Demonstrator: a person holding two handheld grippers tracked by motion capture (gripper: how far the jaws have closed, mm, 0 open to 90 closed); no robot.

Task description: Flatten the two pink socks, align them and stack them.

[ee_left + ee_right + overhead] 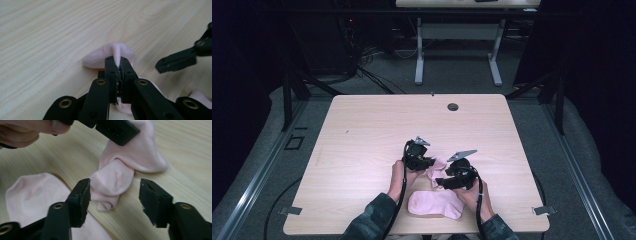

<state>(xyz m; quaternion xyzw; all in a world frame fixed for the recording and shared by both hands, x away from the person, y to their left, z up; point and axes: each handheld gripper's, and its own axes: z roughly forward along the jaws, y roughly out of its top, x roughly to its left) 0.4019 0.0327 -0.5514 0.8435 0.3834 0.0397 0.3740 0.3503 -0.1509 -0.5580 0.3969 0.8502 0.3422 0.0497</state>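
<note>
— Jaws first: how do they stand on the left side?

— Clenched. In the left gripper view the left gripper (117, 65) pinches a peak of the crumpled pink sock (120, 51), and the cloth pokes up between the two black tips. From the high view that gripper (428, 163) sits near the middle of the wooden table (362, 130), held by the person's left hand (401, 175).

— And moving rightward?

— The crumpled sock (438, 166) lies between the two tools, bunched and partly folded over itself. Just nearer the person, a second pink sock (435, 204) lies flat by the table's front edge.

— The right side?

— The right gripper (113, 192) is released, its jaws spread wide on either side of the crumpled sock's folded end (112, 180); the left-hand jaw looks to touch the cloth, the other stands apart from it. The right hand (472, 192) holds it just right of the sock.
</note>
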